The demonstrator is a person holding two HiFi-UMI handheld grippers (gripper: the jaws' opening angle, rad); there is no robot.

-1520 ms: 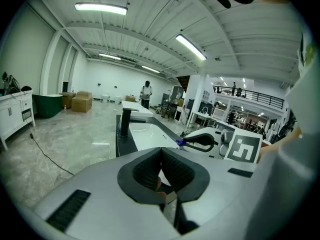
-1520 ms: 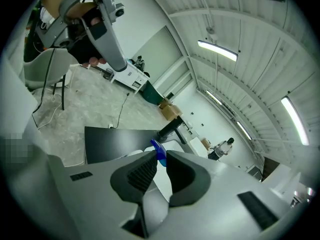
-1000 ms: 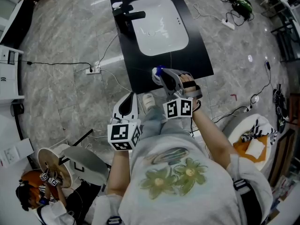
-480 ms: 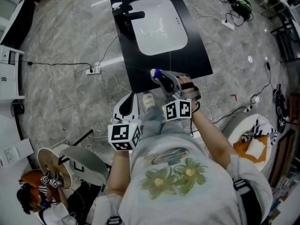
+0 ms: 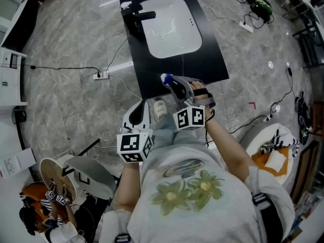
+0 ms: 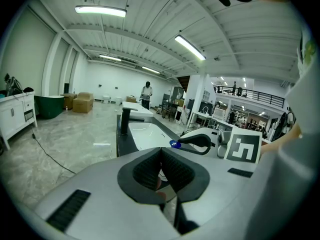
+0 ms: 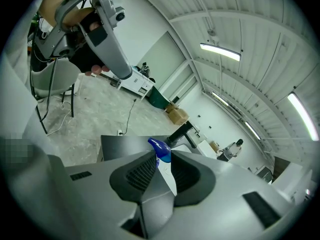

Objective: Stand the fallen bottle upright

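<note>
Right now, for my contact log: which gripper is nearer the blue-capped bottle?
Right. The right gripper clamps the bottle between its pads; the left gripper is shut and empty, off to the bottle's left, nearer the person.

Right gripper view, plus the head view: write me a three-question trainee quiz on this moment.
1. True or false: the left hand-held gripper grips the bottle.
2. What colour is the bottle's cap? A red, B blue, C green.
3. Fill in: the white sink is set in a ____ counter.
Key: 1 false; its jaws are together on nothing, and the right hand-held gripper is clamped on the bottle. 2 B. 3 black.
</note>
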